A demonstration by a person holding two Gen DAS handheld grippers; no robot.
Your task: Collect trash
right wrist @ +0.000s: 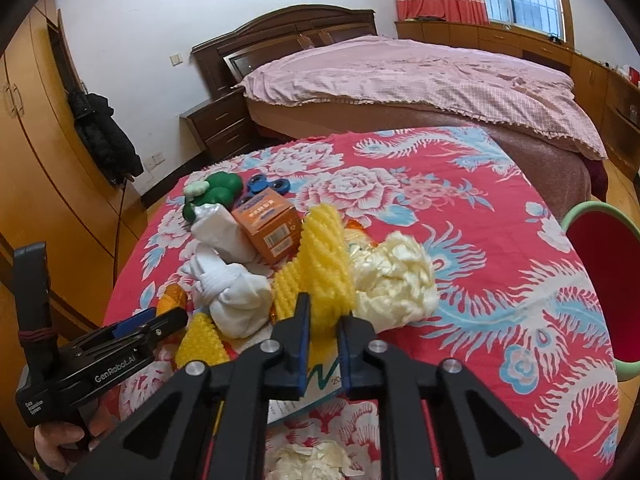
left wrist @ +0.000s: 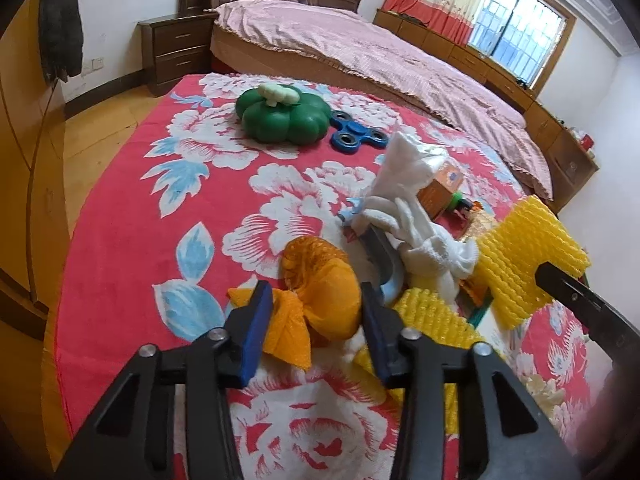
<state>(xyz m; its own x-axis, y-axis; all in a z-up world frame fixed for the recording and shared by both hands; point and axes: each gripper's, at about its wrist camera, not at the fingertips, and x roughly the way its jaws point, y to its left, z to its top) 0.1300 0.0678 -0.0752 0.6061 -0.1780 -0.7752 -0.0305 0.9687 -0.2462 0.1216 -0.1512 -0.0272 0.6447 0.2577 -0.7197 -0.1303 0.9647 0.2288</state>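
Observation:
A pile of trash lies on a table with a red floral cloth [left wrist: 132, 216]. In the left wrist view my left gripper [left wrist: 316, 320] is open, its pads on either side of a crumpled orange net wrap [left wrist: 320, 288]. In the right wrist view my right gripper [right wrist: 324, 344] is shut on a yellow foam fruit net [right wrist: 324, 248] and holds it up; this net shows at the right of the left wrist view [left wrist: 524, 256]. A second yellow foam net [left wrist: 432, 316] lies by the left gripper. White crumpled cloth [right wrist: 232, 288], an orange carton [right wrist: 268, 224] and cream crumpled plastic [right wrist: 396, 276] sit in the pile.
A green pumpkin-shaped toy [left wrist: 280, 116] and a blue fidget spinner [left wrist: 356, 132] lie at the far side. A red bin with a green rim [right wrist: 600, 292] stands off the table's right edge. A bed with a pink cover [right wrist: 420, 80] is beyond. More cream plastic [right wrist: 308, 460] lies under the right gripper.

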